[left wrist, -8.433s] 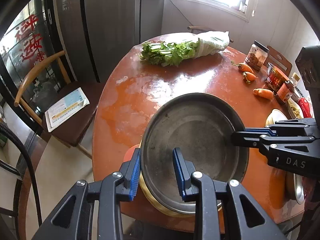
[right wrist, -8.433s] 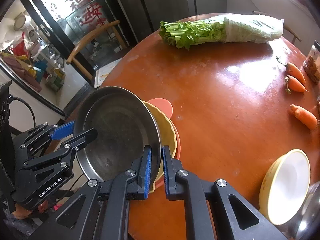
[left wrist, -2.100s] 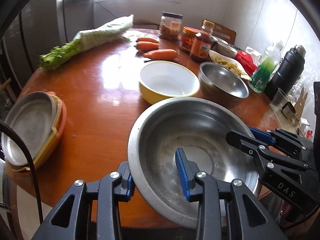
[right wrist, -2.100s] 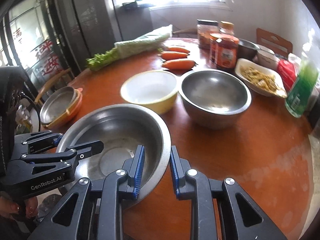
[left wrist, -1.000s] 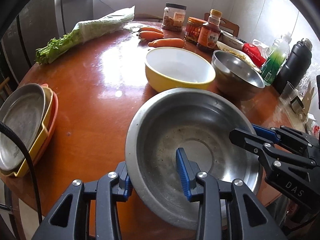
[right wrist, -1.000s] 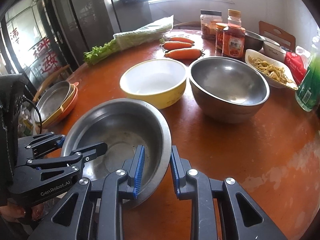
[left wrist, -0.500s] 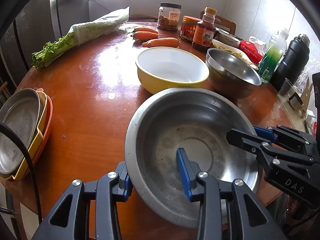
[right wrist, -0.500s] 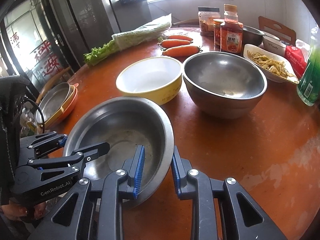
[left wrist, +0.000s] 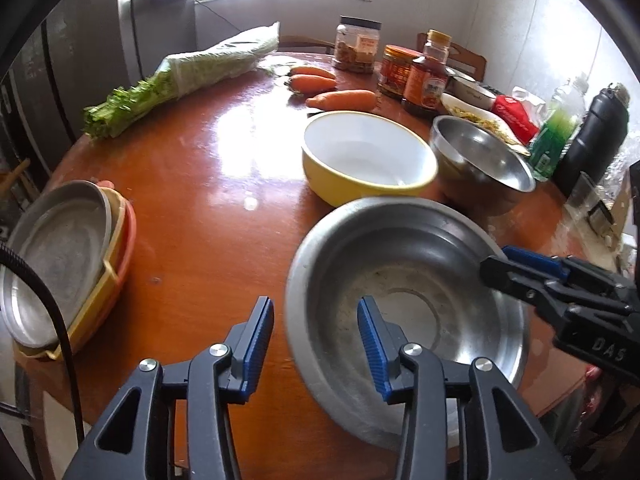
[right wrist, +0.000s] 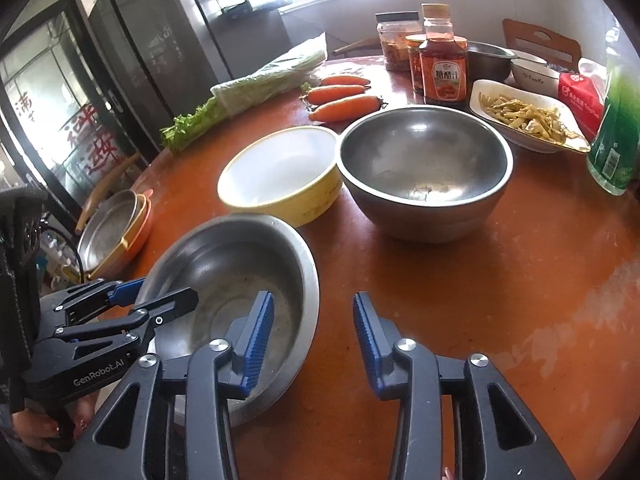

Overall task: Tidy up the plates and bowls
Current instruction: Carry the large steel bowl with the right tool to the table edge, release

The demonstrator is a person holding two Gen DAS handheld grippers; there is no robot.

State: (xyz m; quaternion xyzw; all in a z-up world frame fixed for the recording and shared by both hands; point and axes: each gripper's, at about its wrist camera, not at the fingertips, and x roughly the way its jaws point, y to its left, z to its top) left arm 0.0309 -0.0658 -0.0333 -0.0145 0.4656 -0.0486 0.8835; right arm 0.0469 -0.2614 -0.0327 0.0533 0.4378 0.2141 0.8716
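Observation:
A wide shallow steel basin (left wrist: 404, 312) (right wrist: 228, 280) rests on the round brown table (left wrist: 208, 208) near its front edge. My left gripper (left wrist: 316, 344) straddles its left rim; its jaws are opening and the pads stand off the metal. My right gripper (right wrist: 314, 340) straddles the right rim, jaws also opening, pads clear of it. Just behind the basin stand a yellow bowl (left wrist: 368, 156) (right wrist: 280, 176) and a deep steel bowl (left wrist: 480, 160) (right wrist: 424, 168). A stack of plates (left wrist: 60, 264) (right wrist: 112, 232), steel on top, lies at the table's left edge.
Bagged greens (left wrist: 192, 76), three carrots (right wrist: 344, 96), jars and a sauce bottle (right wrist: 442, 68) fill the far side. A white dish of food (right wrist: 524, 120), a green bottle (right wrist: 616, 136) and a black flask (left wrist: 592, 140) crowd the right. A chair (right wrist: 540, 44) stands behind.
Both grippers' jaws have spread and come off the basin's rim, which they pinched half a second ago. The basin has settled on the table just in front of the yellow bowl.

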